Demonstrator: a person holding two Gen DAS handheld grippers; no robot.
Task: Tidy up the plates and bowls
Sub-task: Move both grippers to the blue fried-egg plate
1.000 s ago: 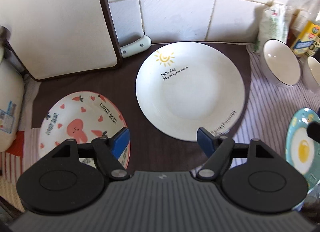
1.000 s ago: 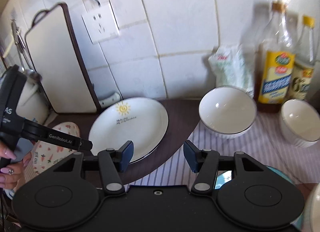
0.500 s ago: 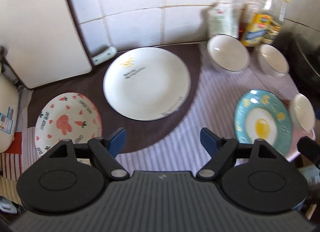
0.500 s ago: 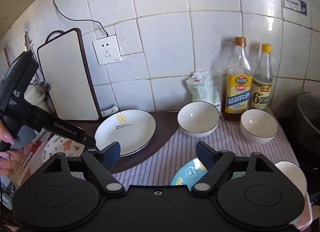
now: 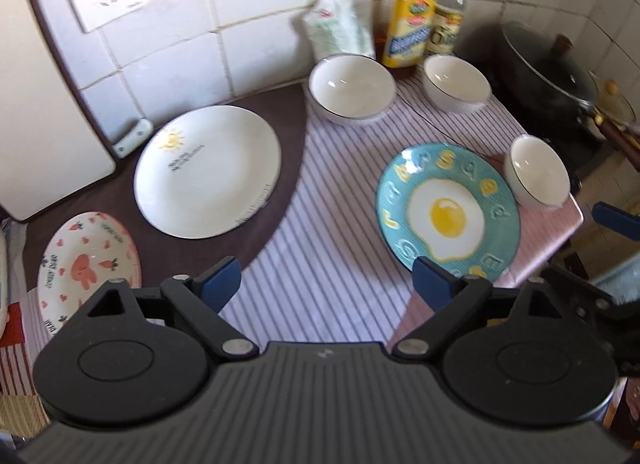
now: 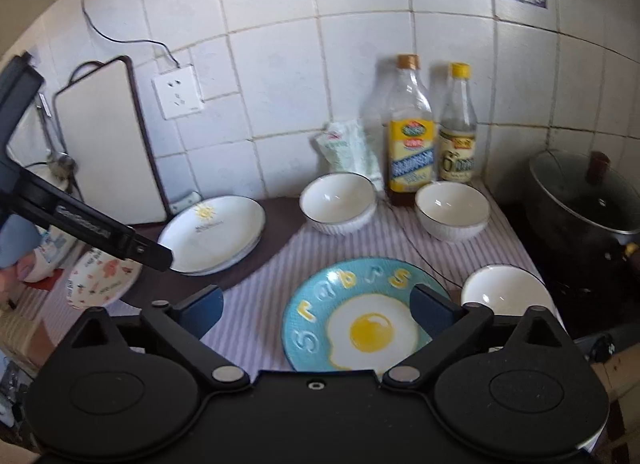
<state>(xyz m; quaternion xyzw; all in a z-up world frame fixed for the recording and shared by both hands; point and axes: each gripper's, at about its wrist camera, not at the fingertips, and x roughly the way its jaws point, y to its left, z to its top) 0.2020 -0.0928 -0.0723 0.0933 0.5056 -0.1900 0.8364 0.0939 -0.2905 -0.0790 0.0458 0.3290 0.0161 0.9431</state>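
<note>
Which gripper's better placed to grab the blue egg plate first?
Right, probably. The right gripper is open with the egg plate directly ahead between its fingers. The left gripper is also open but faces bare striped cloth, with the plate off to its right.

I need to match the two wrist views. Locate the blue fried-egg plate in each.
Left wrist: the blue fried-egg plate lies right of centre on the striped cloth, beside a small white bowl.
Right wrist: low and central, partly hidden behind the right gripper, whose jaws stand open.
Shared landmark: the yellow-labelled bottle against the tiled wall.
</note>
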